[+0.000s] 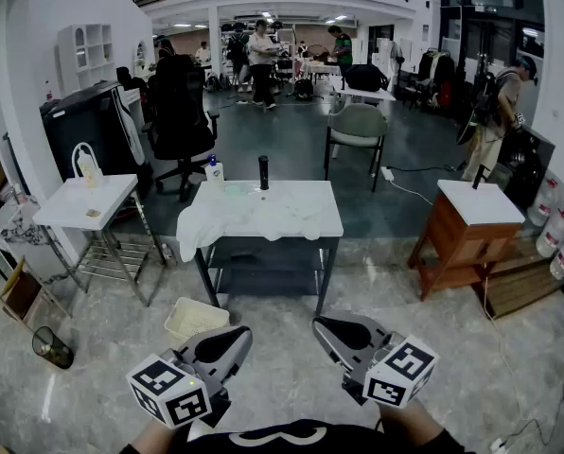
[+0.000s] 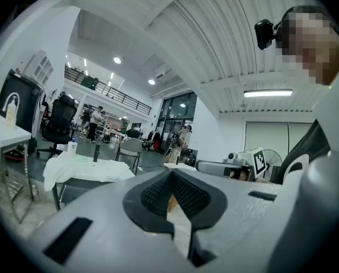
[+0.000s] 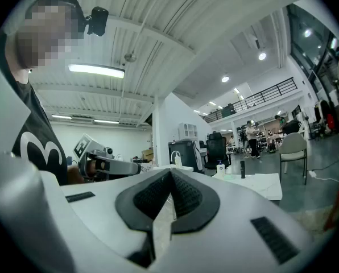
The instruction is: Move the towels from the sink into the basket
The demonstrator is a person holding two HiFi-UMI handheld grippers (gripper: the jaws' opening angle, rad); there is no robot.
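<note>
White towels (image 1: 254,214) lie heaped over the white sink table (image 1: 325,225), one hanging off its left end; a black faucet (image 1: 263,172) stands at the back. A cream basket (image 1: 195,319) sits on the floor in front of the table's left side. My left gripper (image 1: 242,333) and right gripper (image 1: 320,327) are held low and near me, well short of the table, both shut with nothing between the pads. The left gripper view shows its jaws (image 2: 170,180) together and the towels (image 2: 84,167) far off. The right gripper view shows its jaws (image 3: 170,176) together.
A small white side table (image 1: 79,204) on a wire frame stands at left, a wooden cabinet (image 1: 467,230) at right. A black wire bin (image 1: 51,346) sits on the floor at lower left. A grey chair (image 1: 358,126), an office chair (image 1: 180,121) and several people are beyond.
</note>
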